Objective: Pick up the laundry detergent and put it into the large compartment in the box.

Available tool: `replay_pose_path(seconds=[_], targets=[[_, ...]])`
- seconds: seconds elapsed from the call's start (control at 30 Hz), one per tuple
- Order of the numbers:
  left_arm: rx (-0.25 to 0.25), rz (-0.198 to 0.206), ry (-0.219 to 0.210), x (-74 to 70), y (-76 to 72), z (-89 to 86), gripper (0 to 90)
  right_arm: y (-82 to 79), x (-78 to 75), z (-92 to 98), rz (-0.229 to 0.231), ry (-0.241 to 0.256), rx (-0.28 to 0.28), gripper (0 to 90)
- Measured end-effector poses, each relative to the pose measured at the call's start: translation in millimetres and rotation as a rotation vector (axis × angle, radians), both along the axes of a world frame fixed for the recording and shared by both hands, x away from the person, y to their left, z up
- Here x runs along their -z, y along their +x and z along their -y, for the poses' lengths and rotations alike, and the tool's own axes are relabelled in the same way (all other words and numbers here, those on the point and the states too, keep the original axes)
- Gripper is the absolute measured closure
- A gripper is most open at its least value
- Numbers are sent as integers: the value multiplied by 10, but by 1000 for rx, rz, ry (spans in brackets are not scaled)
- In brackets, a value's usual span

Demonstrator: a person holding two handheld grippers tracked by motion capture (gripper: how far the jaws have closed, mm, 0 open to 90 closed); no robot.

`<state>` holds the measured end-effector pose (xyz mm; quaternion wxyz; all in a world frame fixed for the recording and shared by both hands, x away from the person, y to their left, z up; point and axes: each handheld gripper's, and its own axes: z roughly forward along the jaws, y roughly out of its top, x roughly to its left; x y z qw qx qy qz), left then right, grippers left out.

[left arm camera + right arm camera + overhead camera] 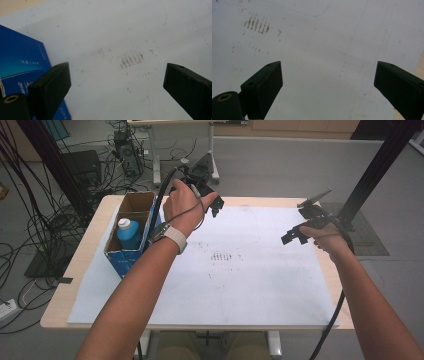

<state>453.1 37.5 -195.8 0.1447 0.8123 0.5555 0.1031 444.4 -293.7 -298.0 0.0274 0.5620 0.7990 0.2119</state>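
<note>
Both the left hand-held gripper (pixel 214 206) and the right hand-held gripper (pixel 295 236) hover wide open and empty above the white sheet (pixel 240 280). The blue bottle (pixel 129 234) stands in the cardboard box (pixel 135 202) at the desk's (pixel 90 235) left.

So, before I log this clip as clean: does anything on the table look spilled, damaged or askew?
Only the white sheet is marked: a patch of brownish smudges near its middle. The bottle stands upright in the box.

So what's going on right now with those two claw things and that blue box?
Left gripper open, empty, just right of the blue box. Right gripper open, empty, above the white mat. Blue bottle upright in the box. Nothing in the way.
</note>
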Motion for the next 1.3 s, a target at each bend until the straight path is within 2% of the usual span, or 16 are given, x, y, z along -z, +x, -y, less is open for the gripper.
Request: replay_pose_path(seconds=[0.07, 0.2, 0.33, 1.3], targets=[[-2, -13, -29, 25, 11, -13, 79, 5, 0, 8, -1, 0, 2, 82], [-12, -4, -12, 71, 12, -40, 80, 6, 0, 10, 0, -1, 2, 82], [-15, -9, -23, 60, 18, -54, 80, 4, -6, 8, 0, 0, 2, 82], [-13, -9, -29, 71, 18, -41, 78, -18, 11, 38, 5, 3, 7, 82]])
